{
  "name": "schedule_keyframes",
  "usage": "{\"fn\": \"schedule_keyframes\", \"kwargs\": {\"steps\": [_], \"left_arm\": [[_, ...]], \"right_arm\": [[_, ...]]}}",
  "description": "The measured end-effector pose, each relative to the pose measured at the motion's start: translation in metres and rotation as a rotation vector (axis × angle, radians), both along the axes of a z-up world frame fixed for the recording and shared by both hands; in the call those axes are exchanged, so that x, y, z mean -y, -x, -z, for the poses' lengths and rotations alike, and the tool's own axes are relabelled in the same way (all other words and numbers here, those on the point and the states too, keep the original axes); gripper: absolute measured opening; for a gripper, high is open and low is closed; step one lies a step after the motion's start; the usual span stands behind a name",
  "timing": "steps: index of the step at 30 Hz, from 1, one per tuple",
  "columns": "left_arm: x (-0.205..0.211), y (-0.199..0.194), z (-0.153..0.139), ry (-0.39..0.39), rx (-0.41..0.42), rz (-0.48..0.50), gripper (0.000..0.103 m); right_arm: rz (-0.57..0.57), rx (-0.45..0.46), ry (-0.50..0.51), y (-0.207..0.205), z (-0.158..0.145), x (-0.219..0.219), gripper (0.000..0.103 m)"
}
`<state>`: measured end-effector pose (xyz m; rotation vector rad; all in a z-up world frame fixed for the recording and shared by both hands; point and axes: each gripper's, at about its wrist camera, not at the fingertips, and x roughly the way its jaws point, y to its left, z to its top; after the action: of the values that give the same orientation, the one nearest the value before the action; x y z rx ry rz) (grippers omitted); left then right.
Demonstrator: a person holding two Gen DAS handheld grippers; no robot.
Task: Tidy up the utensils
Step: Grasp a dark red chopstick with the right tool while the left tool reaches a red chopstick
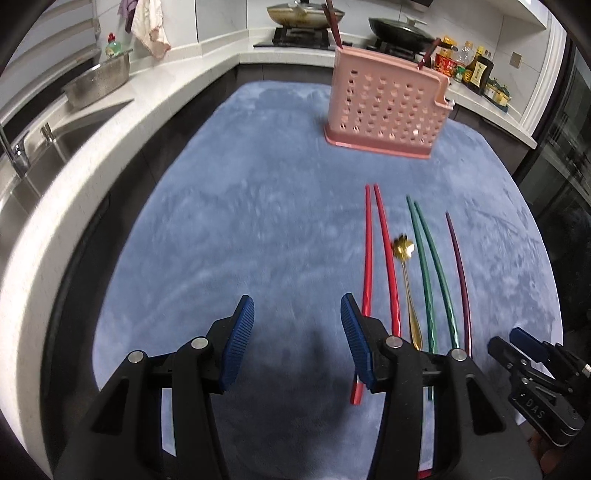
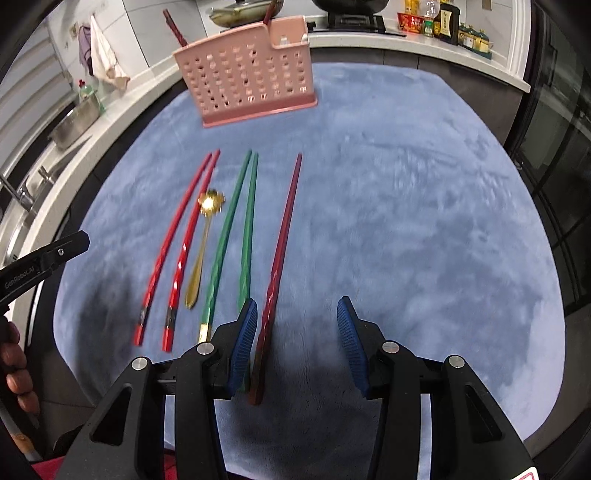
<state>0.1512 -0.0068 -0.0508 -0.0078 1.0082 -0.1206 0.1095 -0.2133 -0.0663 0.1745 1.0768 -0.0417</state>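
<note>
the left claw (image 1: pixel 297 339) stands open with nothing between its blue ribbed pads, low in the middle of the left wrist view, above the blue plush cloth (image 1: pixel 258 221) that covers the worktop. the utensils lie in a row to the right of it: a pair of red plastic chopsticks (image 1: pixel 376 258), whose near ends pass behind the claw's right-hand finger, then a gold metal spoon with a flower-shaped bowl (image 1: pixel 404 273), a pair of green chopsticks (image 1: pixel 430 266), and a single dark purple chopstick (image 1: pixel 461 280) furthest right. the pink perforated plastic utensil holder (image 1: pixel 388 107) stands upright in the upper right of the frame, well apart from the row, with two dark red chopsticks (image 1: pixel 332 22) sticking out of its top.

in the right wrist view the right claw (image 2: pixel 297 343) is also open and empty, low in the middle. the dark purple chopstick (image 2: pixel 280 251) runs down the frame and its near end lies between the pads, just beside the left-hand one; whether it touches cannot be told. the other utensils lie left of this claw, and the holder (image 2: pixel 247 81) sits at upper centre.
</note>
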Motion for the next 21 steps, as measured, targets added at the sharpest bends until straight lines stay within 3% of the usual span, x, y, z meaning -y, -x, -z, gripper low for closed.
{"fn": "schedule_keyframes", "kwargs": {"steps": [13, 21], "left_arm": [[0.011, 0.015, 0.029, 0.001, -0.082, 0.043, 0.046], [0.016, 0.015, 0.037, 0.002, -0.106, 0.063, 0.046]], "right_arm": [[-0.04, -0.051, -0.004, 0.0, 0.016, -0.012, 0.021], [-0.071, -0.066, -0.002, -0.003, 0.021, -0.02, 0.015]]}}
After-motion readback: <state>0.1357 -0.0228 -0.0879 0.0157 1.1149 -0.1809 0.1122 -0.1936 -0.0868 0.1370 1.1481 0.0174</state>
